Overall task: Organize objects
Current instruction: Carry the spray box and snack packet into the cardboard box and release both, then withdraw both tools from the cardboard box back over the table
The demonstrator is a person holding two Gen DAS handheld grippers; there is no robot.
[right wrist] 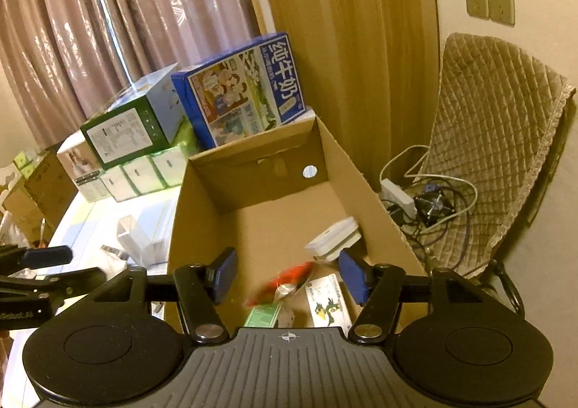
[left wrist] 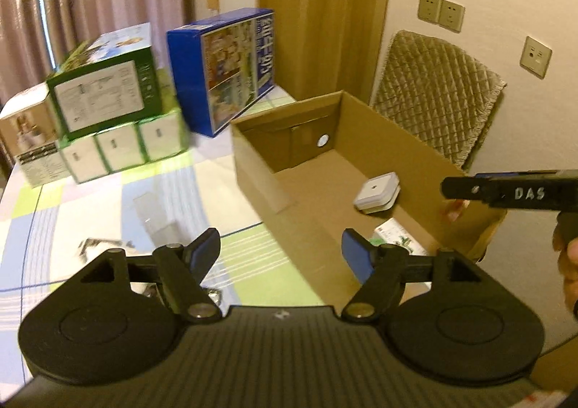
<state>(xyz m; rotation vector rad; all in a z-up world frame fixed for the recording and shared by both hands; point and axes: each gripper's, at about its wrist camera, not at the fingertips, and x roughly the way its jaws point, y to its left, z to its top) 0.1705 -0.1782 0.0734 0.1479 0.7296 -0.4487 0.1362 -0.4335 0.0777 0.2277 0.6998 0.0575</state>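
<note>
Left wrist view has the left tongs (left wrist: 281,250) spread apart and empty, hovering over the near left corner of the open cardboard box (left wrist: 253,169), half above the counter (left wrist: 108,198). What remains to tidy lies on that counter, down and to the left of these tongs: a clear plastic piece (left wrist: 155,216) just ahead of the left finger, and small metal bits (left wrist: 97,245) nearer the edge; blur hides their long axis. Right wrist view shows the right tongs (right wrist: 287,274) also apart and empty, hanging directly over the box, where a white case (right wrist: 334,238), a red wrapper (right wrist: 285,283) and a printed card (right wrist: 328,303) already lie. So the left tongs are plainly the nearer pair for the loose counter items, needing a short swing leftward and down; the right pair would have to cross the box wall
</note>
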